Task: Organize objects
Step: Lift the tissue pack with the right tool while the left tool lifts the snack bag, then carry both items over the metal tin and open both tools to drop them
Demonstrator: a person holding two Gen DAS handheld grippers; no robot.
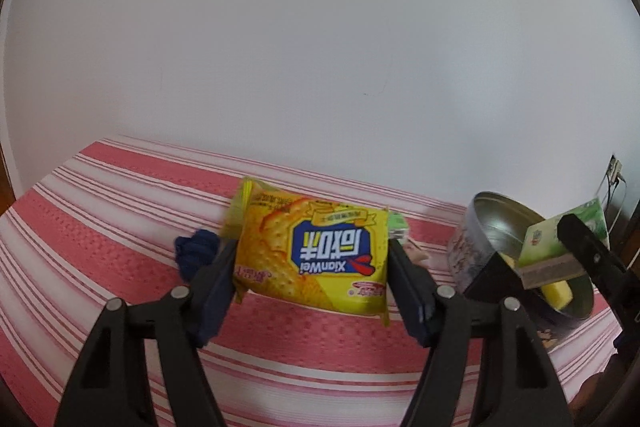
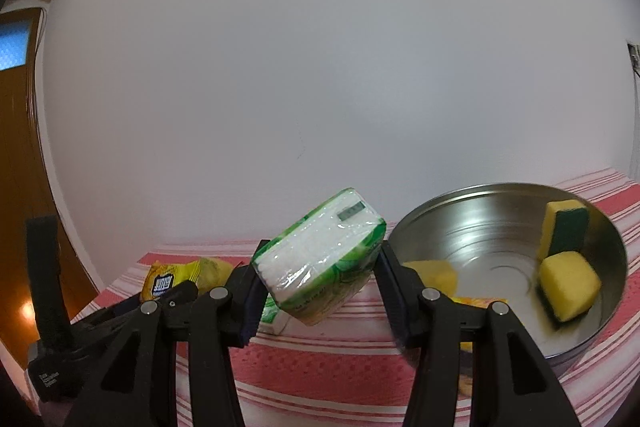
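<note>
The left gripper is clamping a yellow cracker packet above the red-striped cloth, while a dark blue bundle is lying left of it and a metal tin is standing to its right.

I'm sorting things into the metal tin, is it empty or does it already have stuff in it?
Not empty. The metal tin already holds yellow sponges against its far side.

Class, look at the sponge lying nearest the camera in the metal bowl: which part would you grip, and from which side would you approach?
Grip the sponge across its yellow foam sides, coming from above through the metal bowl's open top. The surrounding wall probably blocks a level approach, and the foam should compress.
</note>
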